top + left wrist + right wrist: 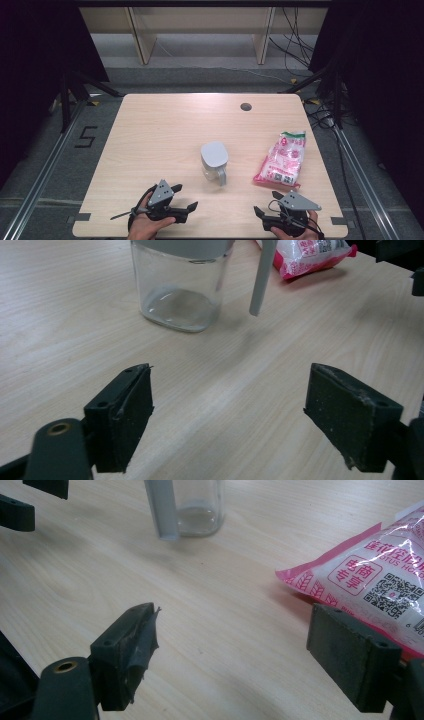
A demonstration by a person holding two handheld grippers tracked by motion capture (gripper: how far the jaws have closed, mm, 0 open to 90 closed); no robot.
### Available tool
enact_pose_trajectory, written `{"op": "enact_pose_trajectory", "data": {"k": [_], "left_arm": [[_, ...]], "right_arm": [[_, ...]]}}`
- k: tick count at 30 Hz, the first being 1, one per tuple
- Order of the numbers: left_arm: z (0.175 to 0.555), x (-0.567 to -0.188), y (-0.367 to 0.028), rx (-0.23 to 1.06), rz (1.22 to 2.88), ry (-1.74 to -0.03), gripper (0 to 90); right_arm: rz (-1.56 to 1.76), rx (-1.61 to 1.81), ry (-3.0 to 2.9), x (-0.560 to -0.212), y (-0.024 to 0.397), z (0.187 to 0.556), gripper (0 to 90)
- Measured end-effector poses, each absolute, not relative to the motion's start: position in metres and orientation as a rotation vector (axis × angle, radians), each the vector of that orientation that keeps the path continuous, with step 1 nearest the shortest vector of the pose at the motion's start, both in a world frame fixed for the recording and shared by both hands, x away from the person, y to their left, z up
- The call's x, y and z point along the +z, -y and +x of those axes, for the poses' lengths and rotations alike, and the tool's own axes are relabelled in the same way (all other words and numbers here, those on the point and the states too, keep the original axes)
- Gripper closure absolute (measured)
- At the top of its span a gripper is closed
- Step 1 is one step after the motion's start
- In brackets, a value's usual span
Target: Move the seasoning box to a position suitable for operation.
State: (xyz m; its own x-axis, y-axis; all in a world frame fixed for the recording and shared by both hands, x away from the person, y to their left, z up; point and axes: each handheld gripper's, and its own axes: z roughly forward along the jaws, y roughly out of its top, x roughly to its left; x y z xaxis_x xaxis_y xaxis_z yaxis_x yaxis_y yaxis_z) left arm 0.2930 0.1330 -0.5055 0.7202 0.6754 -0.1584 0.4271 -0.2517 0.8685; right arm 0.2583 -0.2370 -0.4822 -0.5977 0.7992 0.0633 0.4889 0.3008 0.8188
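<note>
Both tools I see near the front edge of the tabletop (150, 125): the left tool (186, 197) and the right tool (266, 203), each with jaws spread wide and nothing between them. I find the glass jug (214, 162) with grey lid standing upright near the middle, ahead of them. To its right, apart, lies the pink bag (281, 160), near the right tool.

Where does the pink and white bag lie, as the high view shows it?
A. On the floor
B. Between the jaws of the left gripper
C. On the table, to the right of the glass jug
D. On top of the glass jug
C: the pink and white bag lies flat on the table, to the right of the glass jug and apart from it.
</note>
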Motion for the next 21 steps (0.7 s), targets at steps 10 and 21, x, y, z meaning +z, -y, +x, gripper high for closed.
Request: {"op": "enact_pose_trajectory", "data": {"k": [10,21], "left_arm": [[0.293,-0.505,-0.129,0.276,1.889,-0.820,21.4],[0.298,-0.505,-0.114,0.255,1.901,-0.802,18.2]], "right_arm": [[1.194,1.182,-2.205,-0.482,0.236,0.256,21.0],[1.138,1.201,-2.214,-0.482,0.237,0.259,21.2]]}}
